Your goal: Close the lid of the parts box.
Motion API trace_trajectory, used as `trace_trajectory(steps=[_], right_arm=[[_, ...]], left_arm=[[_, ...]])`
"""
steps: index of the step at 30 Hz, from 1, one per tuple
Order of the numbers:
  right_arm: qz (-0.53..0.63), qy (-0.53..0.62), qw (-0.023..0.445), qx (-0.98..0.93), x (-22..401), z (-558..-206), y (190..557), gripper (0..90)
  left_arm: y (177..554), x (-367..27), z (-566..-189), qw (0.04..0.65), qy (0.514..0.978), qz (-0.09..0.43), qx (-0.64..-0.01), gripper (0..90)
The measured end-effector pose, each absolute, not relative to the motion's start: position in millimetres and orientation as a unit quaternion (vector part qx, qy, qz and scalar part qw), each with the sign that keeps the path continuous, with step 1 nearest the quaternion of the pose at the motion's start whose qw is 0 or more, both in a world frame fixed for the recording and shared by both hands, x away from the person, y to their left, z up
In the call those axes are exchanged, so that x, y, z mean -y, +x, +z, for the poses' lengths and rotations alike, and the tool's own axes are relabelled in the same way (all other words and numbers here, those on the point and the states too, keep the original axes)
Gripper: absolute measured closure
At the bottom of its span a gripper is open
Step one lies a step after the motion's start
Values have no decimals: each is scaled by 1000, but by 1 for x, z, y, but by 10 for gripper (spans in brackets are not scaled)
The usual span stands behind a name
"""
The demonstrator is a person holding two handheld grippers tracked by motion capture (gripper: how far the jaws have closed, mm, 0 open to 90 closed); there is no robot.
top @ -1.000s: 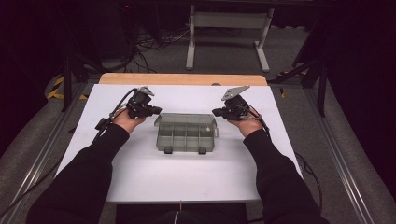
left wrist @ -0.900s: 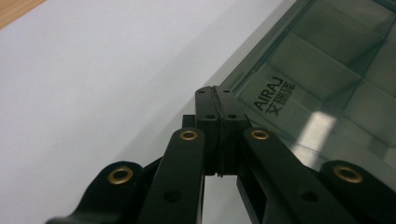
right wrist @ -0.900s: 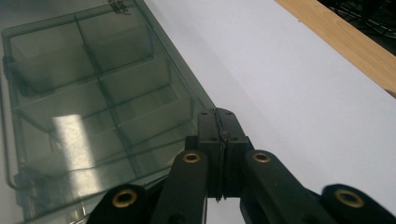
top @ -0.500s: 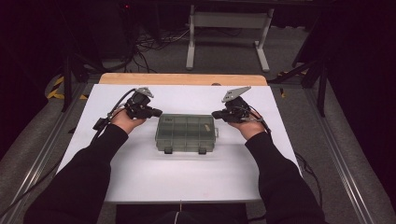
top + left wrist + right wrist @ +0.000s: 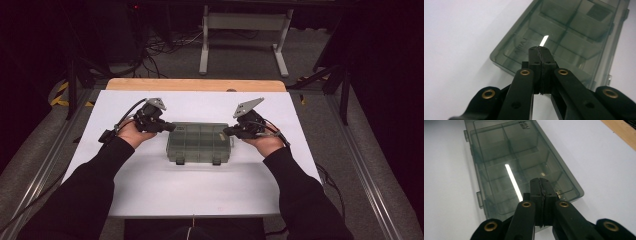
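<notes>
So there's a smoky grey compartment box (image 5: 200,143) sitting flat in the middle of the white table (image 5: 150,190), lid down, with its two little latches facing the person's side. It's see-through, so you can make out the dividers inside, a grid of cells in two rows. The cells look bare to me, though the tinted plastic and the glare stripe across the lid make it hard to be totally sure.

The left gripper (image 5: 170,127) is at the left end of the box, jaws pressed together with nothing between them. From the left gripper view, the closed tips (image 5: 541,50) hang right over the near short end of the lid; whether they actually touch the plastic I can't tell from this angle. The right gripper (image 5: 226,132) mirrors it at the right end, jaws also fully together and holding nothing. In the right gripper view, its tips (image 5: 540,180) sit over the corner cells at that end of the box.

Both hands come in from the bottom of the high view in dark sleeves (image 5: 90,190), each one wrapped around its gripper body, cables trailing off behind. A strip of wooden tabletop (image 5: 195,84) peeks out past the far edge of the white surface.
</notes>
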State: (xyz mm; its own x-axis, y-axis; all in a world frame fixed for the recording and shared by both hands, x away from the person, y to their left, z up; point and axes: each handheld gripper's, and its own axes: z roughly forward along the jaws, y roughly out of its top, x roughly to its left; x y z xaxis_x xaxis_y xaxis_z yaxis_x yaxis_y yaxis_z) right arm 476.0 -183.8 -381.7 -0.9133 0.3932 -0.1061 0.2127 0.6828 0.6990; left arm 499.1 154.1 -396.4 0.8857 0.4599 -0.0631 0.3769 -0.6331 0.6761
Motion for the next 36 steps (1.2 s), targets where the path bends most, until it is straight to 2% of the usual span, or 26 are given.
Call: trace_trajectory(steps=[14,36], right_arm=[[348,146,109,-920,177,-391,460,899],[327,147,90,-929,172,-396,453,900]], left_arm=[[479,-149,-396,352,911,43,-213,897],[473,-144,-401,326,925,15,-193,896]])
